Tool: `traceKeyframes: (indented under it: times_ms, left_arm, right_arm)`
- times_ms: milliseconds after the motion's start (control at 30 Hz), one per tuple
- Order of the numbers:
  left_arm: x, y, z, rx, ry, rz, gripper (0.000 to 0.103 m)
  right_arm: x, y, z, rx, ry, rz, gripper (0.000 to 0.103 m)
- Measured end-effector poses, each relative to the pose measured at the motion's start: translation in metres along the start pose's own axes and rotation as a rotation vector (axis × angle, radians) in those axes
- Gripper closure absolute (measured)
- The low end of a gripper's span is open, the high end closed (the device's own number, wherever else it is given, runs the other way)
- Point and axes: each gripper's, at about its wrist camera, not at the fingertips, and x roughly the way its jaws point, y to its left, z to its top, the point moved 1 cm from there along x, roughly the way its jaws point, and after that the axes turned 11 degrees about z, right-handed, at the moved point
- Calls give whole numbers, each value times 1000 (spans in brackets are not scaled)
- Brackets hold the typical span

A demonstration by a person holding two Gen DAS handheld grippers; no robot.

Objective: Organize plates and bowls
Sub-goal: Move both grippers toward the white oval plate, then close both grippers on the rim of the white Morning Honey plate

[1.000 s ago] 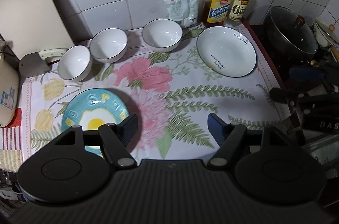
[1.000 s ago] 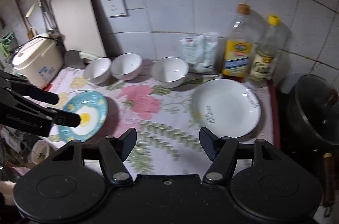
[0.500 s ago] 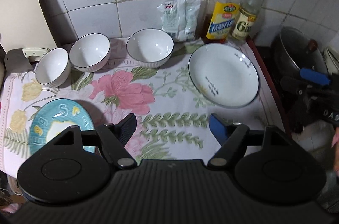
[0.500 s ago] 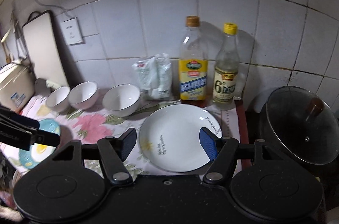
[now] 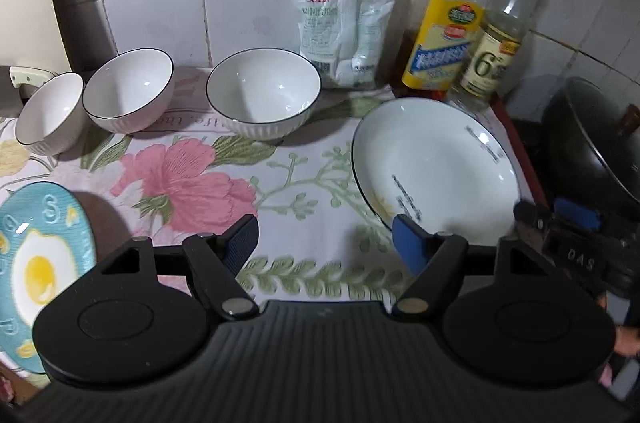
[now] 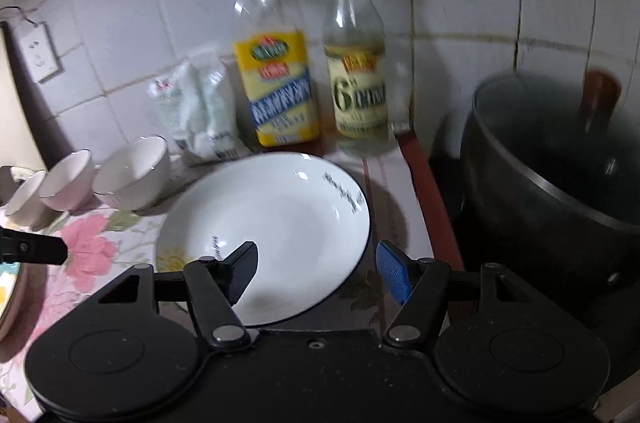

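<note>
You are bringing the right gripper (image 6: pixel 316 269), jaws released and empty, over the white plate (image 6: pixel 272 223) lying on the table (image 5: pixel 280 191) near the oil bottle (image 6: pixel 276 63), risking a shallow rim grasp slipping and knocking it.

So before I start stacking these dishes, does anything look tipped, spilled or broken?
One thing: the smallest bowl at the left end of the row leans on its side toward its neighbour. No spills or chips show on the white plate or blue plate.

Egg plate (image 5: pixel 36 263) cut by left edge; bottle labels (image 6: pixel 360 95) blurred
</note>
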Motion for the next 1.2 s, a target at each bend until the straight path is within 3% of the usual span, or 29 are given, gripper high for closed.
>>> traceKeyframes:
  times_ms: [167, 333, 367, 467, 533, 700, 933, 1033, 1100, 1133, 1200]
  left_arm:
    - [29, -10, -9, -94, -1, -2, 30]
    - [47, -27, -13, -71, 0, -18, 32]
    - [51, -30, -13, -62, 15, -33, 37]
    - [63, -39, -15, -48, 43, -50, 42]
    - [70, -40, -15, -68, 44, -33, 42]
    - [93, -35, -5, -126, 78, -13, 42]
    - [108, -34, 4, -125, 50, -27, 42]
    - [110, -39, 4, -87, 32, -23, 53]
    - [109, -42, 3, -77, 22, -56, 69]
    - [108, -43, 3, -81, 25, -67, 70]
    - [106, -52, 3, -31, 13, -76, 82]
  right_arm:
    - [22, -16, -11, 68, 23, 29, 33]
    - [36, -26, -12, 115, 34, 64, 33]
    - [39, -28, -12, 120, 34, 69, 34]
    - [46, -32, -12, 137, 50, 58, 49]
    - [52, -34, -12, 144, 62, 65, 52]
    - [61, -36, -12, 144, 67, 73, 53]
    - [69, -38, -5, 153, 65, 66, 51]
    - [71, -38, -6, 140, 47, 58, 53]
    - [73, -32, -7, 92, 44, 32, 53]
    - [72, -32, -7, 101, 38, 29, 54]
    - [71, -35, -8, 130, 23, 16, 62]
